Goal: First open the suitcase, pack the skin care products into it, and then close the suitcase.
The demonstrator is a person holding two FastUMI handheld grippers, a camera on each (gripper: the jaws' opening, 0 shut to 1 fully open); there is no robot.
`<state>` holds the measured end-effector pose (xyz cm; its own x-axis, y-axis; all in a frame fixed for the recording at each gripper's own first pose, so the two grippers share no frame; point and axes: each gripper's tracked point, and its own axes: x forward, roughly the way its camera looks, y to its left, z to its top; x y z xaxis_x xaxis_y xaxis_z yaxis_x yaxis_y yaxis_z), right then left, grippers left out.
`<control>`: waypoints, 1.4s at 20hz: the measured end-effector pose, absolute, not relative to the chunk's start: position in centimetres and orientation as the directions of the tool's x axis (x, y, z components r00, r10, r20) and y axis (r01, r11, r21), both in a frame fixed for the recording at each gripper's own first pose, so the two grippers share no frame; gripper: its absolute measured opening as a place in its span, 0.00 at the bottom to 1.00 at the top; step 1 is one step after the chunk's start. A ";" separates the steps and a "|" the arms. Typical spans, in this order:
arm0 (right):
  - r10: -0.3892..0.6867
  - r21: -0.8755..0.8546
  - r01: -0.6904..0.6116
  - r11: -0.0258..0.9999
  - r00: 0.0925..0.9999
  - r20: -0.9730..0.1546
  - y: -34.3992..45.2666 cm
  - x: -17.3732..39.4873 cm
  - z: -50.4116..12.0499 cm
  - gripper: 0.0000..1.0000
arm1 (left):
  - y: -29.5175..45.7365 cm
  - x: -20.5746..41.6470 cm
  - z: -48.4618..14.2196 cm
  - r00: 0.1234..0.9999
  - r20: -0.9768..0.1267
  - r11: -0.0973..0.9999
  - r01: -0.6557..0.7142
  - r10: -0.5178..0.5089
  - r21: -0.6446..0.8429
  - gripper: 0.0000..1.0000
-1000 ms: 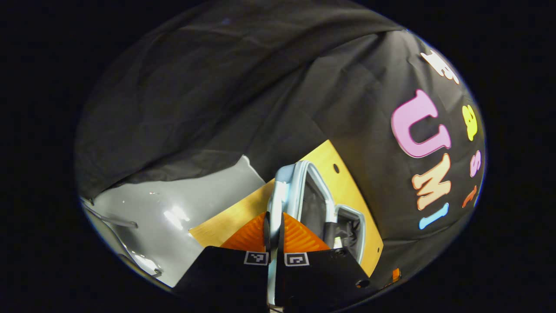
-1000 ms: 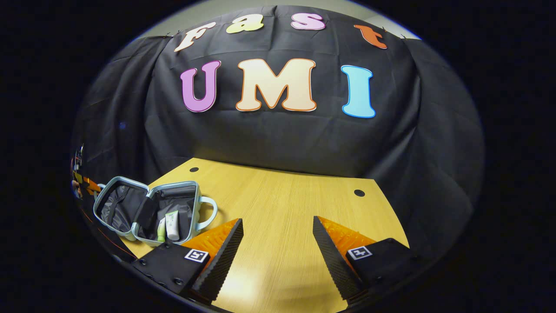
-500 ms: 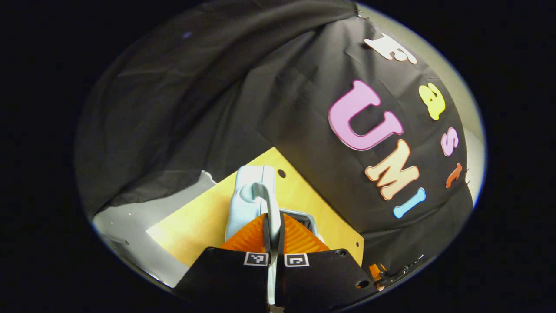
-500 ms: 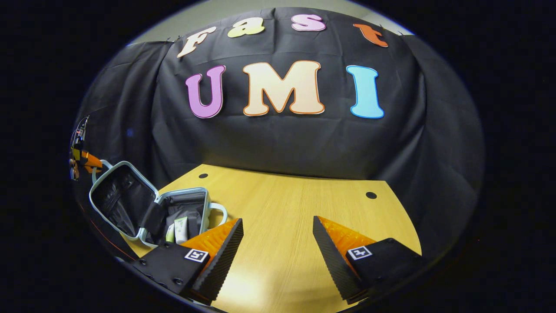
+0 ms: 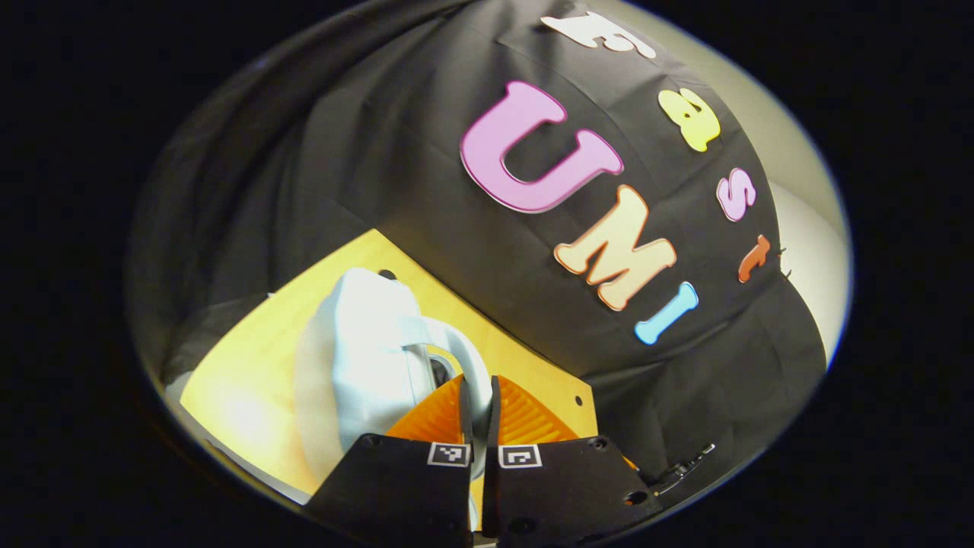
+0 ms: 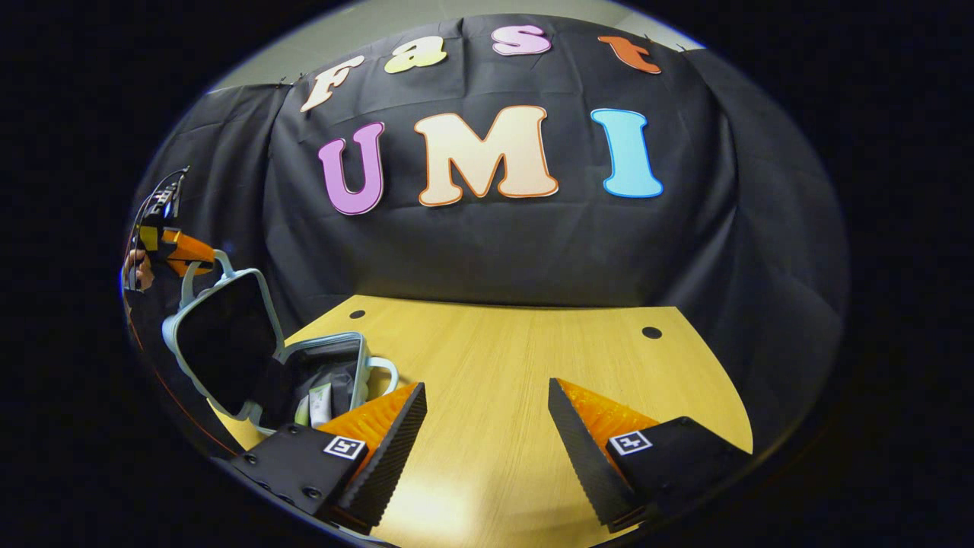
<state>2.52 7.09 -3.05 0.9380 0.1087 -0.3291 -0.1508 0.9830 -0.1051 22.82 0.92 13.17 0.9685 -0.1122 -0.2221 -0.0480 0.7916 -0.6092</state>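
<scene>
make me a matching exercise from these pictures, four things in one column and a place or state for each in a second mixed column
Things:
1. left gripper
2. right gripper
3. lid
4. tube

States:
A. open, over the table
B. lying in the case's base
C. shut on the lid handle
D. raised, half closed

Pairs: 1-C, 2-A, 3-D, 4-B
</scene>
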 end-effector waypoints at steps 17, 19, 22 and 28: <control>0.103 -0.060 -0.131 0.990 0.936 -0.338 4.2 2.7 -3.4 0.98 | -11.6 39.2 -4.5 0.757 -0.650 0.934 -0.182 -0.067 -0.308 0.02; 0.107 -0.047 -0.130 0.990 0.935 -0.340 4.0 2.7 -3.6 0.98 | -11.8 40.1 -6.3 0.727 -0.685 0.942 -0.191 -0.053 -0.276 0.05; 0.106 -0.043 -0.128 0.991 0.935 -0.340 3.7 2.9 -3.9 0.98 | -11.4 40.5 -8.4 0.686 -0.727 0.959 -0.191 -0.023 -0.211 0.14; 0.109 -0.031 -0.126 0.992 0.937 -0.331 3.4 3.0 -3.5 0.98 | -12.5 39.5 -6.6 0.727 -0.686 0.987 -0.133 0.035 -0.090 0.98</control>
